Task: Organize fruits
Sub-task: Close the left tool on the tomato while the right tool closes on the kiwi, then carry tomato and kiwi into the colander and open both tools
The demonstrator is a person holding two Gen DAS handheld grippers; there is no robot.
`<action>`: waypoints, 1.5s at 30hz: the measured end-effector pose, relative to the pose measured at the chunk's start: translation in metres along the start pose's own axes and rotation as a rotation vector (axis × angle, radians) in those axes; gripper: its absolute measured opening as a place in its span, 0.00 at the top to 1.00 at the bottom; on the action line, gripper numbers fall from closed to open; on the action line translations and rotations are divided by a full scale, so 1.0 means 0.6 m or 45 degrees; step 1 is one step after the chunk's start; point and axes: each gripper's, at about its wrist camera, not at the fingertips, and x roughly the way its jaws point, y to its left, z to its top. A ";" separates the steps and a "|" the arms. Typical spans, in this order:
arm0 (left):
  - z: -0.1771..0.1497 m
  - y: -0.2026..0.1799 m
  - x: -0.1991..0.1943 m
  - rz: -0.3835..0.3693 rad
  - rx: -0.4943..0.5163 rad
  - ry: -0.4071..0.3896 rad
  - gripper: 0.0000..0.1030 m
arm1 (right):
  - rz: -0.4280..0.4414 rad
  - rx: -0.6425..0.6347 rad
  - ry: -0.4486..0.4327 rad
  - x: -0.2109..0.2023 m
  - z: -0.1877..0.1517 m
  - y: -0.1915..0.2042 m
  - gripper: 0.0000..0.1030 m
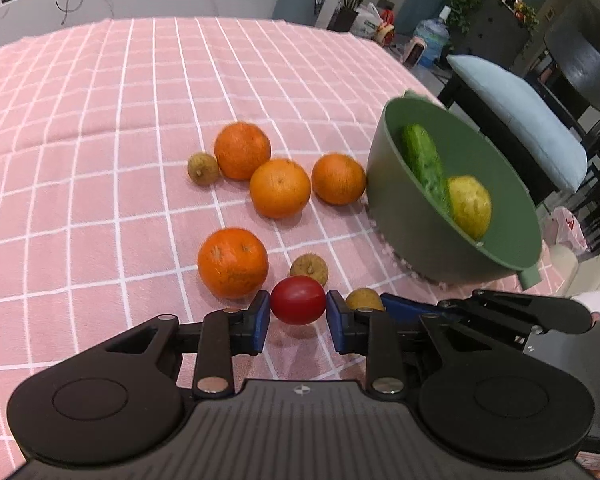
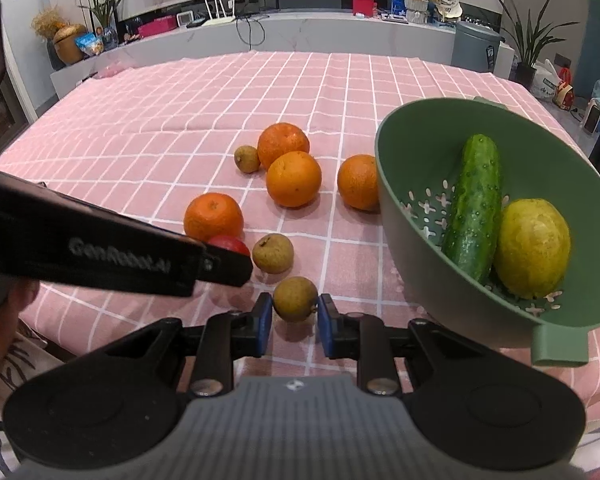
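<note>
The left hand-held gripper (image 1: 298, 314) is clamped on a small round red tomato (image 1: 298, 306) low over the pink checked desk (image 1: 100, 160). The right hand-held gripper (image 2: 290, 320) is clamped on a small brownish round longan (image 2: 295, 299). The green plastic colander (image 2: 428, 152) stands near on the right and holds a cucumber (image 2: 474, 208) and a yellow lemon (image 2: 532, 248).
</note>
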 end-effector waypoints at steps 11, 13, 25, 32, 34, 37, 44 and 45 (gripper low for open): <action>0.028 -0.029 -0.075 -0.041 -0.027 -0.135 0.67 | 0.050 0.079 -0.117 -0.066 0.007 -0.008 0.80; 0.038 -0.037 -0.082 -0.063 -0.030 -0.154 0.67 | 0.048 0.083 -0.150 -0.086 0.016 -0.013 0.80; 0.099 -0.114 -0.071 -0.171 0.043 -0.185 0.67 | -0.148 0.068 -0.191 -0.143 0.046 -0.093 0.80; 0.116 -0.153 -0.015 -0.219 0.081 -0.113 0.67 | -0.174 0.112 -0.096 -0.126 0.054 -0.142 0.80; 0.116 -0.159 0.000 -0.221 0.100 -0.081 0.67 | -0.164 0.108 -0.070 -0.119 0.056 -0.148 0.80; 0.115 -0.168 0.019 -0.221 0.138 -0.026 0.67 | -0.160 0.127 -0.013 -0.105 0.055 -0.154 0.80; 0.121 -0.182 0.055 -0.129 0.241 0.114 0.67 | -0.126 0.209 0.093 -0.078 0.048 -0.173 0.80; 0.122 -0.183 0.060 -0.116 0.248 0.126 0.67 | -0.126 0.223 0.099 -0.076 0.047 -0.175 0.80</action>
